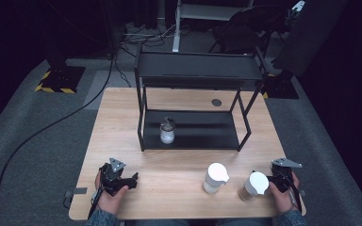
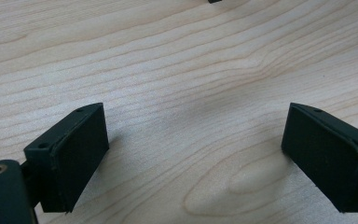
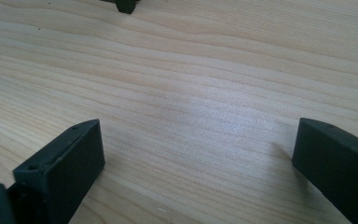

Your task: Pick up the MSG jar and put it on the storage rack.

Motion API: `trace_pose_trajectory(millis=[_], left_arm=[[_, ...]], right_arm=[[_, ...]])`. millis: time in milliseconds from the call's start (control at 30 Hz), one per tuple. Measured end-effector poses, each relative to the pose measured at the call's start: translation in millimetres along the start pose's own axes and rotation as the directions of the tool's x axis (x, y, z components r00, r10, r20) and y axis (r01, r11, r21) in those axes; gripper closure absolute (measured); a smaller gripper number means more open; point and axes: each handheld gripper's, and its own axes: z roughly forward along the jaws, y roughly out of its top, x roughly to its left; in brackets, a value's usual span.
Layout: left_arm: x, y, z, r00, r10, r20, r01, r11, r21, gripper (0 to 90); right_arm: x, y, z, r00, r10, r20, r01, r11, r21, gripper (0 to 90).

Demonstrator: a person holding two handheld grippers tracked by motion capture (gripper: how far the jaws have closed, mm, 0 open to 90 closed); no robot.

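My left gripper [image 1: 131, 180] rests at the table's front left, held in a hand. Its jaws [image 2: 193, 140] stand wide apart over bare wood with nothing between them. At the front right my right gripper [image 1: 279, 173] is likewise open over bare wood [image 3: 200, 154]. Just left of it stand two white-lidded jars: one with brownish contents [image 1: 253, 186] close beside the right gripper, and a paler one [image 1: 215, 177] farther left. A small glass jar with a grey lid [image 1: 167, 131] stands on the lower shelf of a black two-tier rack [image 1: 195, 141].
The rack takes up the middle and back of the wooden table [image 1: 118, 122]. A small dark round disc [image 1: 216, 102] lies behind it. A rack foot shows at the top of the left gripper view [image 2: 216, 1] and of the right gripper view [image 3: 126, 5].
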Motion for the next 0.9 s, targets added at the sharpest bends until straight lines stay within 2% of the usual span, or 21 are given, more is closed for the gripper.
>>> trace_pose_trajectory(millis=[900], left_arm=[[0.6,0.7,1.3,0.9999,-0.01,-0.008,0.01,0.9999,0.007,3.9]], right_arm=[[-0.5,2.6,-3.3,1.0,-0.005,-0.005,0.005,1.0,0.004,3.8]])
